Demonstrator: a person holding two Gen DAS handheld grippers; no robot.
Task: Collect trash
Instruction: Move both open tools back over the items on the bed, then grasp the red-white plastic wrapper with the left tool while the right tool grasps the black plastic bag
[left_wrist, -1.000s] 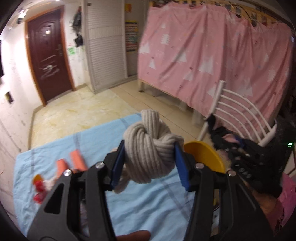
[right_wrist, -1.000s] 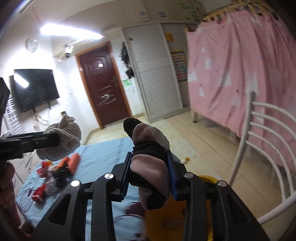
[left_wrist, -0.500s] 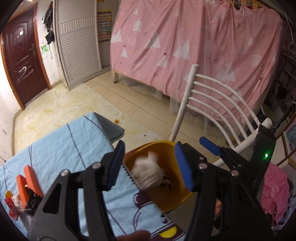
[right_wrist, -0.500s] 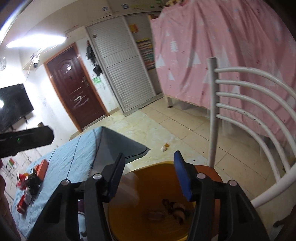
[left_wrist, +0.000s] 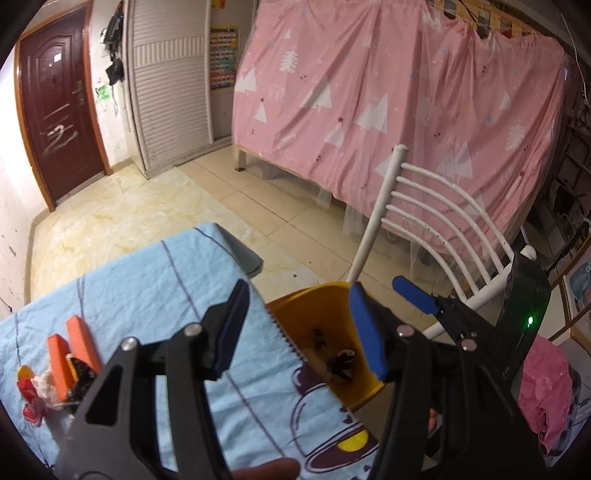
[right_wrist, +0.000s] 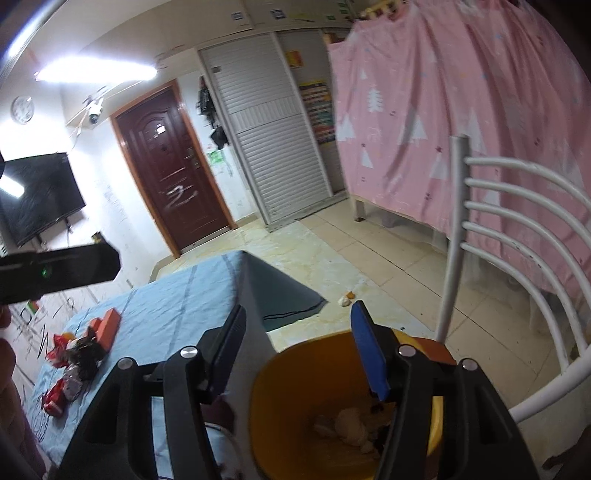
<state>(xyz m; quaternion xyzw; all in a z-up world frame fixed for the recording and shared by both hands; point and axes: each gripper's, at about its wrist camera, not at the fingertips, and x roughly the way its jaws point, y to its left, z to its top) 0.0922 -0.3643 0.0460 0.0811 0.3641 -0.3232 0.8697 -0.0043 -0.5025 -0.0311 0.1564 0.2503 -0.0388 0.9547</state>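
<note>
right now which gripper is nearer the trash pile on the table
Left. The left gripper is over the blue cloth, nearer the trash pile. The right gripper is open above the yellow bin, farther away.

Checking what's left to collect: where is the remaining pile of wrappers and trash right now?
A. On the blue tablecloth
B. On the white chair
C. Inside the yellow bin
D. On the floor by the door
A: the wrapper pile lies on the blue tablecloth, away from the yellow bin.
</note>
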